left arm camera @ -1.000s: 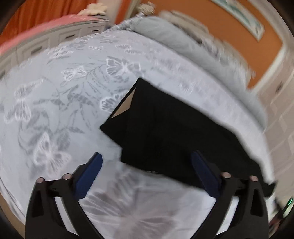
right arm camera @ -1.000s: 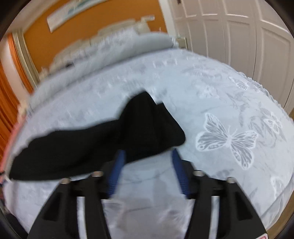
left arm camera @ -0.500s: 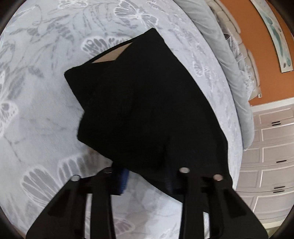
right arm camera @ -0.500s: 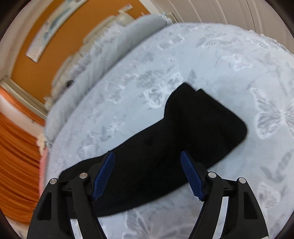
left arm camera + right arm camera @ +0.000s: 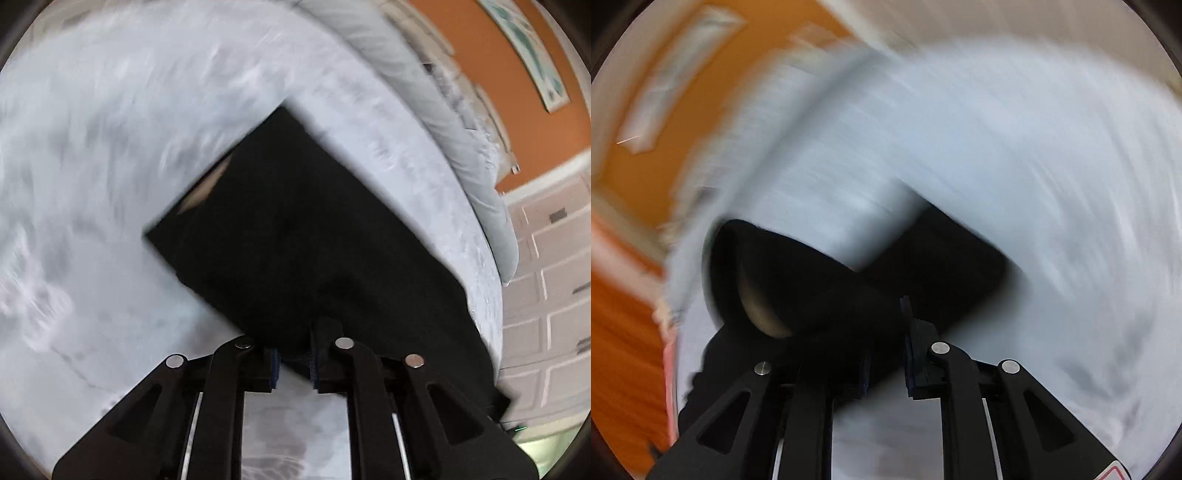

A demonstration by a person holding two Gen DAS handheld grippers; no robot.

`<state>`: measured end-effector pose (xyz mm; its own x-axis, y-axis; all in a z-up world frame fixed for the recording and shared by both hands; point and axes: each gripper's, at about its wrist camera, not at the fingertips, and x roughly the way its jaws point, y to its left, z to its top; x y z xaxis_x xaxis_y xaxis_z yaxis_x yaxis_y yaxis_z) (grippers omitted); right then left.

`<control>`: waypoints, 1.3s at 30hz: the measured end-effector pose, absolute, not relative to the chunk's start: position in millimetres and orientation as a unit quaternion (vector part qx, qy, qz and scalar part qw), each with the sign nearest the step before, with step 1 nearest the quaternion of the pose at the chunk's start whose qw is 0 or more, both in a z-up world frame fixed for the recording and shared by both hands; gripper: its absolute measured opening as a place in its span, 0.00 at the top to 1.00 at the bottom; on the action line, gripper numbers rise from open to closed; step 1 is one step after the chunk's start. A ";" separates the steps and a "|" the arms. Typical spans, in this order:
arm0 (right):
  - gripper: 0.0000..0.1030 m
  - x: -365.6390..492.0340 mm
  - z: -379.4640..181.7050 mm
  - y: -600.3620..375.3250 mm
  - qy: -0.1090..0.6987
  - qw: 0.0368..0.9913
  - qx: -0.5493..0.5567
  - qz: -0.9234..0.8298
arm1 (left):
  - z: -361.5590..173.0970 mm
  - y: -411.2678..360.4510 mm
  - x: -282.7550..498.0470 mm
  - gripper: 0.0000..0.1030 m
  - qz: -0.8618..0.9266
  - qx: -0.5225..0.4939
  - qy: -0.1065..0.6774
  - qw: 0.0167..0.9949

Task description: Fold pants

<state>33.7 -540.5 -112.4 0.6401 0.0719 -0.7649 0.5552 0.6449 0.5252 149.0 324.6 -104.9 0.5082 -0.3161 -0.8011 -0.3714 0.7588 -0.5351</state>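
Both tools — left [image 5: 294,363], right [image 5: 886,363] — clamp limp black pants [image 5: 295,229].

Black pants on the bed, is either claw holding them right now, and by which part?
Both. The left claw is shut on the near edge of the black pants. The right claw also pinches their near edge; blur hides which part exactly.

I see a pale bedspread [image 5: 110,147], grey pillow [image 5: 424,96], orange wall [image 5: 517,81], framed picture [image 5: 532,48], and, I think, white drawers [image 5: 554,258].
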 end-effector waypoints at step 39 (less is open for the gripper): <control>0.42 39.5 -9.8 -270.2 0.337 0.939 0.031 -0.058 | -5.4 346.1 144.5 0.94 -0.089 -0.364 0.344 0.861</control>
<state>39.5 -270.2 -9.8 0.7663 -0.0887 -0.6364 0.1304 0.9913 0.0188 144.5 346.1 -5.4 0.7473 -0.4035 -0.5279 -0.0980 0.7189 -0.6882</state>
